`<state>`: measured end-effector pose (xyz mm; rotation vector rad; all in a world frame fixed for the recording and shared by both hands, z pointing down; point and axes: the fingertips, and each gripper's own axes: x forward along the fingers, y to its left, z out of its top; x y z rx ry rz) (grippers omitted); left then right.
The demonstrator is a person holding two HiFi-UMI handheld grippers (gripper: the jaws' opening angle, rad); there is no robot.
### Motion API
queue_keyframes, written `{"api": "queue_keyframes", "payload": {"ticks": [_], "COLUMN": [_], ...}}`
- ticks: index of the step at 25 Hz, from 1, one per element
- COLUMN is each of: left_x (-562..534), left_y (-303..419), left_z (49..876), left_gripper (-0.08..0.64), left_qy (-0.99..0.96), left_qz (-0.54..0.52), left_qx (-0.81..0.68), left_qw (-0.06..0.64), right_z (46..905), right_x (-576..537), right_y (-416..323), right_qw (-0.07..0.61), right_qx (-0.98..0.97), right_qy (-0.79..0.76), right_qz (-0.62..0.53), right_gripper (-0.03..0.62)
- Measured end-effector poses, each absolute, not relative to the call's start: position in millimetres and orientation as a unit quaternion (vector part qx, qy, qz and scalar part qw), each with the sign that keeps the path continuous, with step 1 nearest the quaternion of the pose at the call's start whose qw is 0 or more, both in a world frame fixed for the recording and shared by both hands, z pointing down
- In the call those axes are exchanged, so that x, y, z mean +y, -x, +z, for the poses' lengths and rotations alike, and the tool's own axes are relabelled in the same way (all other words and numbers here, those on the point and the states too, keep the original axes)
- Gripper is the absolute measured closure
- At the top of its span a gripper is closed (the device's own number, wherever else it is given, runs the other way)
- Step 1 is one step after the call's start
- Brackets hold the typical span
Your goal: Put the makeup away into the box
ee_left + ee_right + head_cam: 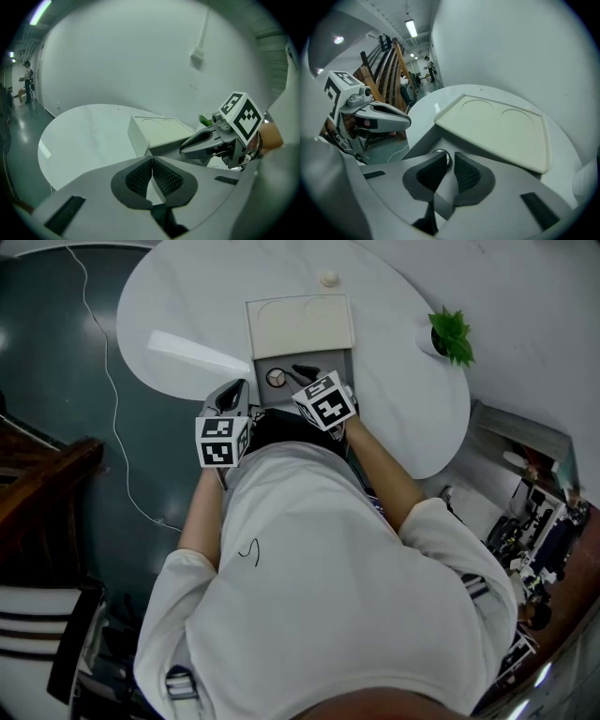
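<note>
Your right hand-held gripper (451, 159) hangs over the open grey box (346, 367), jaws nearly together with nothing between them. The small round compact (276, 378) lies on the box floor just beyond its tips, near the white round bench's (187, 306) near edge. It looks placed, so lift straight clear without brushing the opened cream lid (300, 324). Your left hand-held gripper (152, 161), closed and empty, sits beside the box.

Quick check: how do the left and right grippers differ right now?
Jaws: left gripper shut, tips meeting; right gripper slightly apart. Place: left gripper left of the box, over the table; right gripper over its open compartment, near the round compact. Both hold nothing.
</note>
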<state>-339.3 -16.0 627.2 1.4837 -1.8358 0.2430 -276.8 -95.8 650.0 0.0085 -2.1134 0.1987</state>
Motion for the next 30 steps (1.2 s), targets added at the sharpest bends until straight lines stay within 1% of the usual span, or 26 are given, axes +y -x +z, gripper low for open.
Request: {"api": "queue_keyframes", "payload": {"ticks": [1,2,6,11,16,22,26,30], "left_x": [-21.1,-26.6,-50.3,-78.1,-107.2,-145.4,-173.6,-199.1], "left_y": [336.8,333.9,317.2,289.8,252.7,201.9,180.8,162.1], "left_z": [624.4,622.1,615.8,610.1,605.6,593.5,566.0,524.4], "left_gripper": [0.54,0.54,0.54,0.54,0.54,0.54,0.54,0.54], "left_qy": [-0.584,-0.59,-0.615,-0.641,-0.673,-0.698,-0.709,-0.719], "left_qz": [0.094,0.095,0.103,0.112,0.125,0.131,0.114,0.099], "left_qx": [-0.716,-0.713,-0.697,-0.675,-0.646,-0.623,-0.624,-0.633], "left_qw": [0.371,0.367,0.355,0.347,0.339,0.329,0.308,0.27], "right_z": [646.3,642.8,631.8,619.2,610.3,594.4,564.2,517.4], "right_x": [-99.7,-103.4,-120.4,-145.8,-171.5,-204.8,-233.4,-258.4], "right_y": [272.6,267.8,244.3,202.7,156.6,103.5,81.5,60.9], "right_qw": [0.481,0.474,0.443,0.422,0.407,0.371,0.329,0.278], "right_qx": [-0.873,-0.875,-0.887,-0.893,-0.89,-0.889,-0.897,-0.907], "right_qy": [-0.014,-0.024,-0.063,-0.114,-0.169,-0.226,-0.263,-0.294], "right_qz": [0.087,0.094,0.115,0.108,0.116,0.147,0.136,0.118], "right_gripper": [0.582,0.594,0.594,0.595,0.595,0.595,0.595,0.595]}}
